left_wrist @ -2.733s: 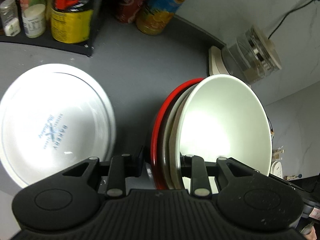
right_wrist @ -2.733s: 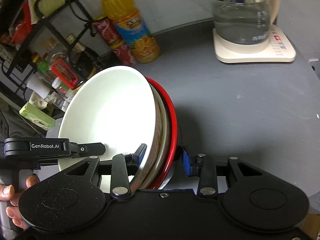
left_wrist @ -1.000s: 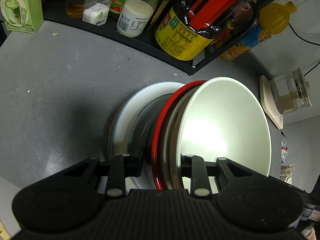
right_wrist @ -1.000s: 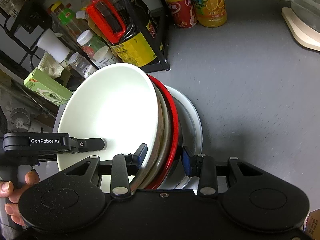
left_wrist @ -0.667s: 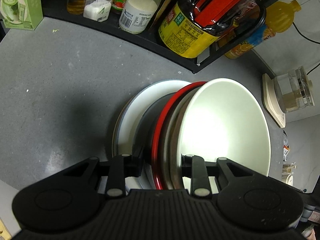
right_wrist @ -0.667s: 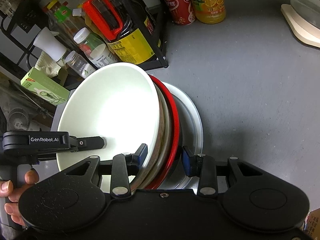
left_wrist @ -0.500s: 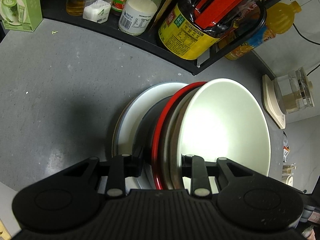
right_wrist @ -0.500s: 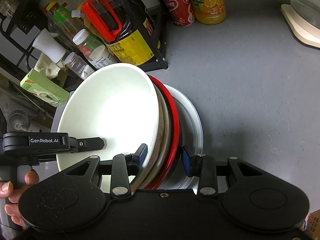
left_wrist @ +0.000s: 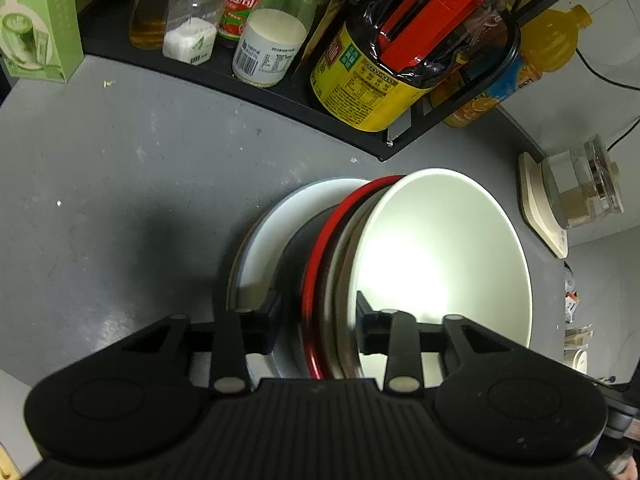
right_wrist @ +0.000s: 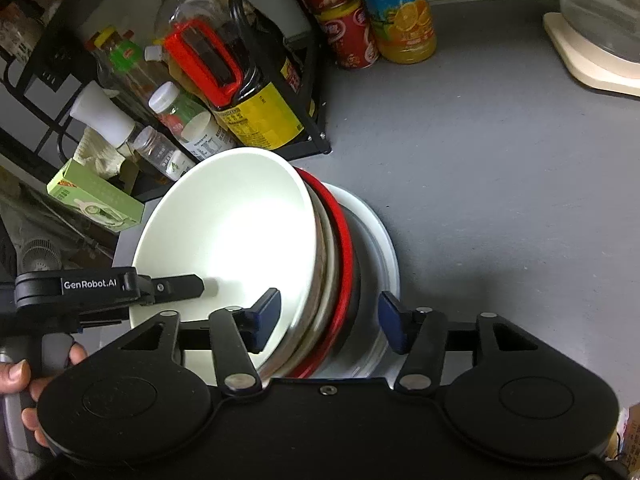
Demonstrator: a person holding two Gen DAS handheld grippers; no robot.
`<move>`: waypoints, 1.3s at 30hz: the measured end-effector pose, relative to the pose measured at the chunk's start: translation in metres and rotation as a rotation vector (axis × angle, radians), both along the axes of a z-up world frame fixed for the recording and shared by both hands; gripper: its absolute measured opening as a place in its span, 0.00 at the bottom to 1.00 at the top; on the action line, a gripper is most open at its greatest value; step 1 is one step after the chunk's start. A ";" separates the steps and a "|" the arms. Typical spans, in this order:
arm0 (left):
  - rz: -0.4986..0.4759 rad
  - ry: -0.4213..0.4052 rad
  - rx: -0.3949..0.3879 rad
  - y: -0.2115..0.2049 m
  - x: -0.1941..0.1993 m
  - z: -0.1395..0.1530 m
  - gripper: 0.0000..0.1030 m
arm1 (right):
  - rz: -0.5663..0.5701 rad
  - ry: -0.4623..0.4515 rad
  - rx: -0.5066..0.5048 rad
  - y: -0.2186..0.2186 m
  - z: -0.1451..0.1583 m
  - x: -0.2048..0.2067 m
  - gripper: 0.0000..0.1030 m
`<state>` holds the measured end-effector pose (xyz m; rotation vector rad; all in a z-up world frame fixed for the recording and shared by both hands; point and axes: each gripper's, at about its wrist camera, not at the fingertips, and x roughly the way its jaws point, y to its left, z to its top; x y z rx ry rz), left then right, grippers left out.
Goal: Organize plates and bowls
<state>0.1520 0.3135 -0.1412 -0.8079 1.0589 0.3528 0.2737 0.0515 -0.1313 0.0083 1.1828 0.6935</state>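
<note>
Nesting bowls | white innermost | red-rimmed outermost | on white plate

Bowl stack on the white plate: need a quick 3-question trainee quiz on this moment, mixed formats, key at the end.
1. True or false: the bowl stack sits over a white plate on the grey counter.
2. Multiple choice: the rim colour just behind the white bowl and the pale bowls under it is A) blue B) red C) green.
3. Short answer: do the right gripper pads press the stack?

Key
1. True.
2. B: the red-rimmed bowl.
3. No. Its jaws have just been opening, and gaps show on both sides with the stack between them. The left gripper has opened too.
</note>
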 end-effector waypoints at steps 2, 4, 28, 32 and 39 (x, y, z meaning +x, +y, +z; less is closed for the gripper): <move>-0.001 0.003 0.027 0.000 -0.001 0.003 0.45 | -0.007 -0.006 0.005 -0.006 0.003 -0.002 0.58; 0.002 0.000 0.050 0.000 -0.001 0.006 0.52 | -0.014 -0.017 0.009 -0.011 0.006 -0.003 0.63; 0.016 -0.084 0.307 -0.056 -0.005 0.071 0.87 | -0.283 -0.126 0.085 -0.163 0.028 -0.037 1.00; 0.003 -0.102 0.312 -0.083 -0.015 0.081 0.88 | -0.322 -0.170 0.076 -0.192 0.036 -0.055 1.00; -0.069 -0.109 0.340 -0.127 -0.038 0.087 0.88 | -0.379 -0.220 0.067 -0.234 0.045 -0.092 1.00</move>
